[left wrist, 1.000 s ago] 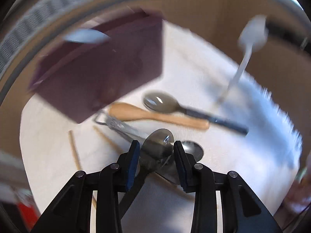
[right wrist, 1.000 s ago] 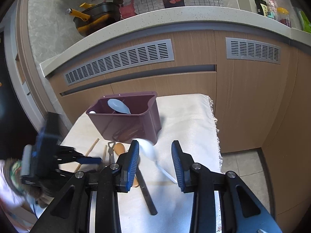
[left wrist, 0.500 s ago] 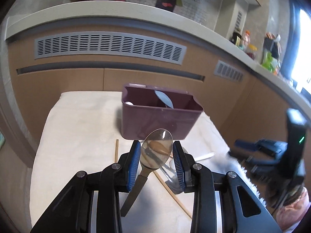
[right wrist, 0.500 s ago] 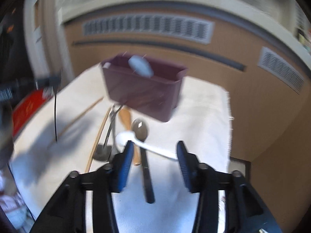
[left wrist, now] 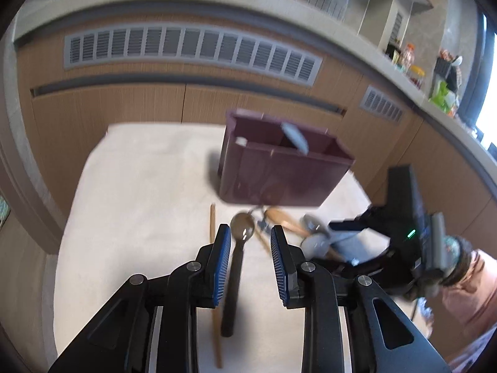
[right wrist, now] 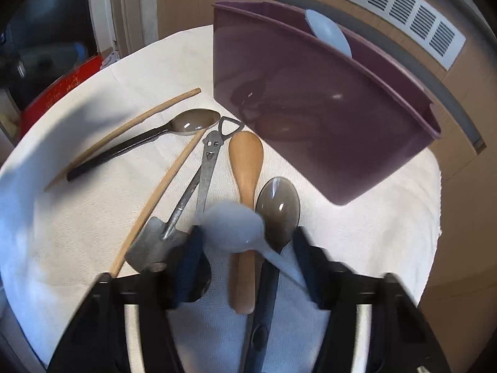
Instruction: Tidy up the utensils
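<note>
- The jaws of the left gripper are held apart and have just been closing. Nothing is clamped. The metal spoon seen between them seems to be laid on the white cloth of the tabletop, beside a chopstick.
- The jaws of the right gripper have just been closing too. A white spoon is seen between them, much blurred, so it cannot be told if it is already pressed by the pads.
- Under it, a wooden spoon and a dark-handled spoon are laid on the cloth.
- Behind them the maroon holder is placed, with one pale spoon already stood inside.
- The white spoon is judged to be light plastic and slippery, so it is better taken at the handle just behind the bowl.
- The metal spoon is judged stiff and smooth. Its flat handle should be gripped, not the rounded bowl.
</note>
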Demonstrator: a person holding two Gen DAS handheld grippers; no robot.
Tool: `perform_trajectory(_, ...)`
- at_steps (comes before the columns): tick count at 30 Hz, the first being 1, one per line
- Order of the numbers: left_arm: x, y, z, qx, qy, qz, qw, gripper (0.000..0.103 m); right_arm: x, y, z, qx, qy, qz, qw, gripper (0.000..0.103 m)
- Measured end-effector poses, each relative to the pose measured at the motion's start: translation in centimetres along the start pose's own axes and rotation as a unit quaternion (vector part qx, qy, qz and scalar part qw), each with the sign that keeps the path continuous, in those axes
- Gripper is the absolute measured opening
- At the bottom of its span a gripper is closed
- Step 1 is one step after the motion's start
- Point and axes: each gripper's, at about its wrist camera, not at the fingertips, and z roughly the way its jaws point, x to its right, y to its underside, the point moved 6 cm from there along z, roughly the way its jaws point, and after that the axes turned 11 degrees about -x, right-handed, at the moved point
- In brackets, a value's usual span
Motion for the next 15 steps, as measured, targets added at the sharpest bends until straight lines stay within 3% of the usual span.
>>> perform_trajectory(2, -0.3, 0.6, 1.7, -0.029, -0.002, 0.002, 0.9996, 0.035, 0.4, 0.3, -0.1, -0.005, 0.013, 0.016, 1.0, 0.029)
perform_trajectory(4, -0.2, 1.2, 3.1, -0.051, -0.001, 0.004, 0.9987, 0.042, 1.1, 1.0, -0.2, -0.013, -0.005, 0.054, 0.998, 0.029)
perform_trajectory(7, 0.3, 2.0, 5.1, -0.077, 0.0, 0.012, 0.9969, 0.042, 2.9, 2.7, -0.8, -0.022, -0.069, 0.135, 0.988, 0.028)
perform_trajectory(10, 0.9, 2.2, 6.7, -0.099, -0.001, 0.029, 0.9946, 0.044, 4.7, 4.5, -1.4, -0.014, -0.128, 0.212, 0.969, 0.027)
perform_trajectory(15, 1.7, 0.4, 9.1, -0.129, -0.023, 0.075, 0.9886, 0.045, 5.5, 6.1, -3.0, 0.027, -0.119, 0.265, 0.957, 0.027)
